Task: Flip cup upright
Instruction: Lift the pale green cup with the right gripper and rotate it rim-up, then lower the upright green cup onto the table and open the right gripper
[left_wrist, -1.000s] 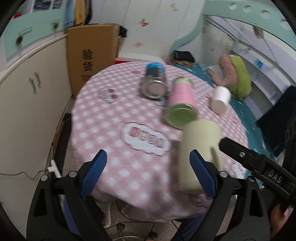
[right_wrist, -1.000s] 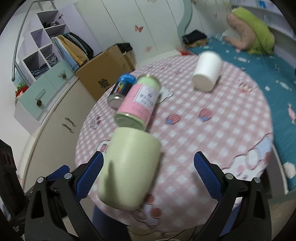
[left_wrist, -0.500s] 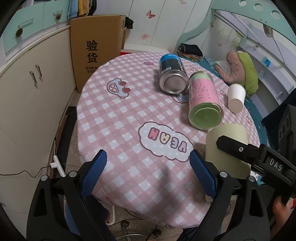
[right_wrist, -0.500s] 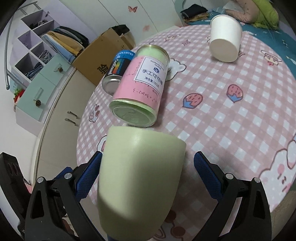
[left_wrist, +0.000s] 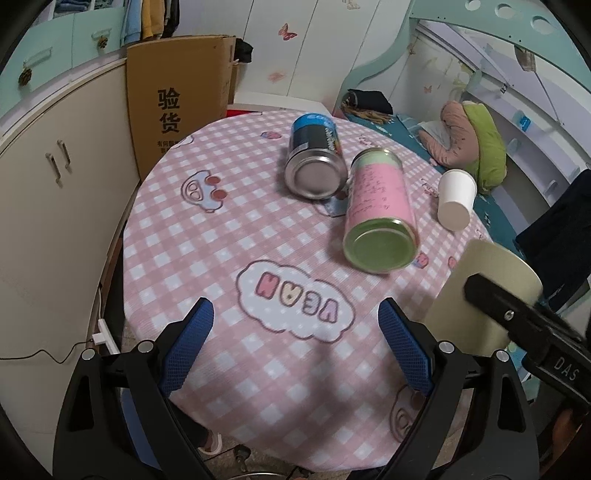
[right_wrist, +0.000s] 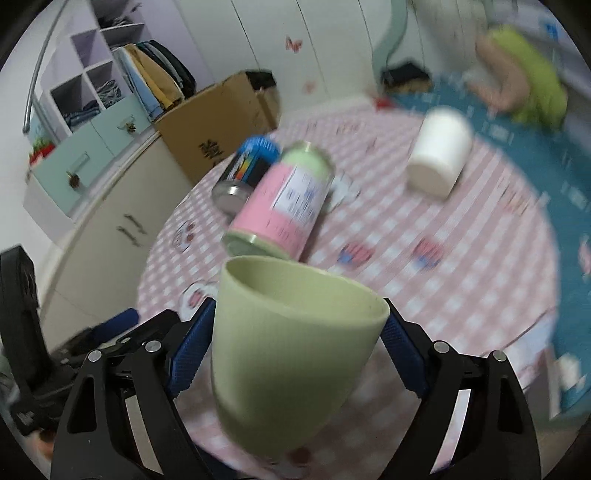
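Note:
A pale green cup (right_wrist: 291, 354) sits between the blue pads of my right gripper (right_wrist: 295, 350), which is shut on it. The cup's open mouth faces up and slightly away, and it hangs above the near edge of the round pink checked table (right_wrist: 461, 280). In the left wrist view the same cup (left_wrist: 476, 295) shows at the right, with a black finger of the right gripper across it. My left gripper (left_wrist: 295, 350) is open and empty above the table's near edge (left_wrist: 280, 406).
A pink and green can (left_wrist: 380, 210) and a blue can (left_wrist: 314, 162) lie on their sides mid-table. A white paper cup (left_wrist: 456, 199) lies at the far right. A cardboard box (left_wrist: 177, 99) and cabinets stand left; a bed is behind.
The right gripper has closed onto the green cup and turned it from mouth-down to mouth-up. The left gripper has stayed open over the table's near edge.

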